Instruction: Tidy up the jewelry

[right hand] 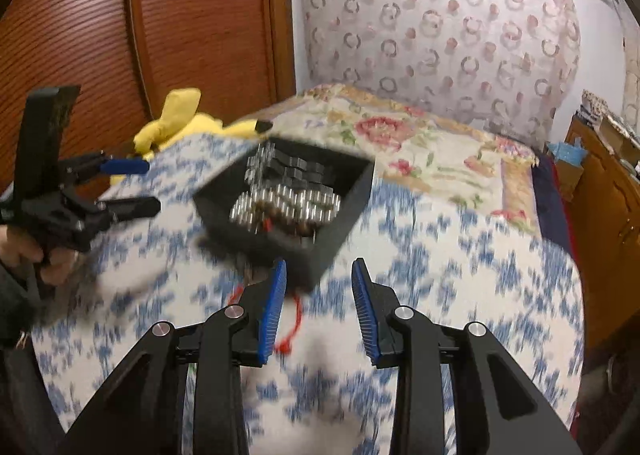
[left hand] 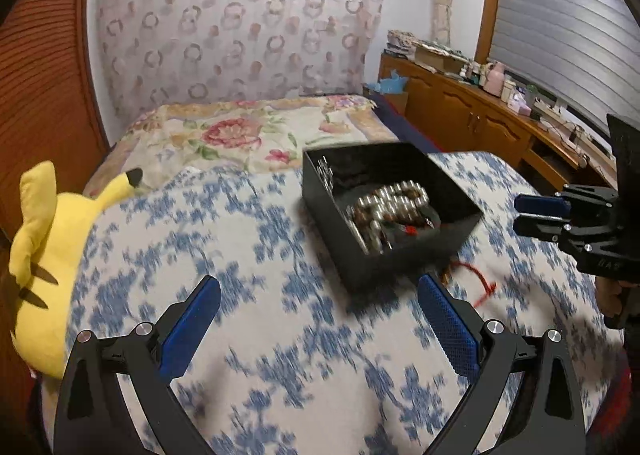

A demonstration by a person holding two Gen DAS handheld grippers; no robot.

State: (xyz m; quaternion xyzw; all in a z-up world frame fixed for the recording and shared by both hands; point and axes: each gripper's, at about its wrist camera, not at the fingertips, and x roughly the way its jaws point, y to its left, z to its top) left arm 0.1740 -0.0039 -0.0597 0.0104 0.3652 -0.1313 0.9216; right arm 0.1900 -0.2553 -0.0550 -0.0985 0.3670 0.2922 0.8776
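A black open box [left hand: 404, 255] sits on the blue-and-white bedspread and holds a pile of silver beaded jewelry [left hand: 390, 207]. It also shows in the right wrist view [right hand: 320, 247], with the jewelry [right hand: 286, 205] inside. A red cord [left hand: 482, 283] lies on the bed beside the box; it shows in the right wrist view [right hand: 294, 329] under the fingers. My left gripper [left hand: 318, 295] is open and empty, short of the box. My right gripper [right hand: 318, 275] is open and empty, just in front of the box's near corner.
A yellow plush toy [left hand: 48, 247] lies at the bed's left edge. A floral quilt [left hand: 248, 135] covers the far half of the bed. A wooden cabinet [left hand: 472, 115] with clutter stands to the right. A wooden wardrobe [right hand: 160, 23] stands to the left.
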